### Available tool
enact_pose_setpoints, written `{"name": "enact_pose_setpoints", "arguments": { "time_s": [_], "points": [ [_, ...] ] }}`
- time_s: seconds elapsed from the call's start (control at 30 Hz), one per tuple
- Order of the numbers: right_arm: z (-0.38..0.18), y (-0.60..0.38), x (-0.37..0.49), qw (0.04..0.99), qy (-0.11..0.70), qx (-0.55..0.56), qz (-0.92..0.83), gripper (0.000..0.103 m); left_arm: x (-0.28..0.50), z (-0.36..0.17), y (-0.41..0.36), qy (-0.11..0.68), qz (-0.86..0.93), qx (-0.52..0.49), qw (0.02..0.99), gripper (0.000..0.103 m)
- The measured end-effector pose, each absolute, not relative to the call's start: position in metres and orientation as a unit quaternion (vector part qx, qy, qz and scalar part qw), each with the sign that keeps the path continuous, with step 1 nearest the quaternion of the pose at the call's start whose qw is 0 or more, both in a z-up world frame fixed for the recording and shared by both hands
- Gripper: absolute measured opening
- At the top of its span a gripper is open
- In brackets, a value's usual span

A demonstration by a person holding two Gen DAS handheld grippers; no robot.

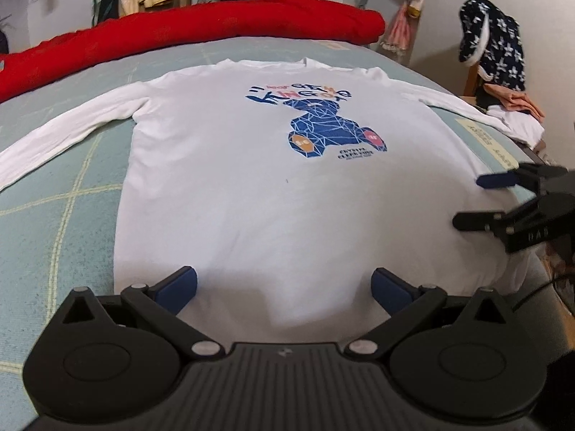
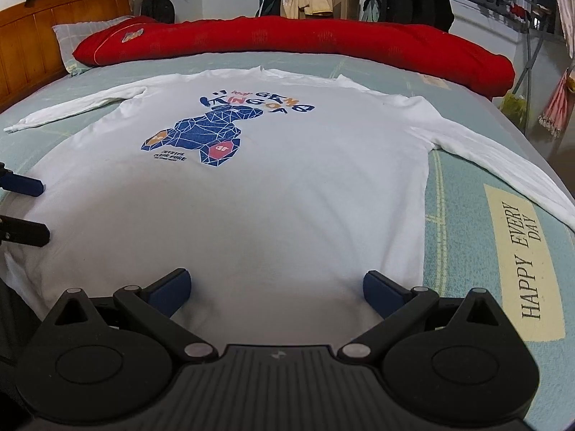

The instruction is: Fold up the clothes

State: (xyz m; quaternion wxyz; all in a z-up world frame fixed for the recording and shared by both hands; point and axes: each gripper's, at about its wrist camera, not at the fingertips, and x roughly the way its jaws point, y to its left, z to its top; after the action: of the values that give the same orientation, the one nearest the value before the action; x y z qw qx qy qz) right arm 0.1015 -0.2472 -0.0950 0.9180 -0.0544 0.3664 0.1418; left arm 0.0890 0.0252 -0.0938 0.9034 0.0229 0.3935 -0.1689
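A white long-sleeved shirt [image 1: 251, 186] [image 2: 273, 194] with a blue bear print lies flat and face up on the bed, sleeves spread to both sides, collar at the far end. My left gripper [image 1: 284, 289] hovers open over the shirt's near hem, nothing between its blue pads. My right gripper [image 2: 276, 289] is also open above the hem, further right. Each gripper shows in the other's view: the right gripper [image 1: 470, 199] at the shirt's right edge, the left gripper [image 2: 36, 208] at its left edge.
The bed has a pale green checked sheet [image 1: 54, 186] with a "HAPPY EVERY DAY" patch [image 2: 524, 262]. A rolled red quilt [image 2: 305, 41] lies along the far side, a wooden headboard [image 2: 32, 39] at the left. Clothes are heaped on a chair [image 1: 503, 72] beside the bed.
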Motion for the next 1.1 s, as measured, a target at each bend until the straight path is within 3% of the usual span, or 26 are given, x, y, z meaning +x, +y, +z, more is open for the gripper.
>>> {"name": "enact_pose_setpoints", "arguments": {
  "time_s": [0.53,0.77,1.1],
  "points": [
    [-0.096,-0.248,0.100,0.921,0.360,-0.049,0.141,0.103,0.090,-0.100,0.031,0.400,-0.177,-0.005,0.899,0.102],
    [-0.096,-0.248,0.100,0.921,0.359,-0.050,0.141,0.103,0.097,-0.096,0.015,0.416,-0.180,0.054,0.890,0.102],
    [-0.096,-0.248,0.099,0.922,0.357,-0.051,0.140,0.103,0.152,-0.074,0.017,0.377,-0.174,-0.014,0.909,0.102]
  ]
}}
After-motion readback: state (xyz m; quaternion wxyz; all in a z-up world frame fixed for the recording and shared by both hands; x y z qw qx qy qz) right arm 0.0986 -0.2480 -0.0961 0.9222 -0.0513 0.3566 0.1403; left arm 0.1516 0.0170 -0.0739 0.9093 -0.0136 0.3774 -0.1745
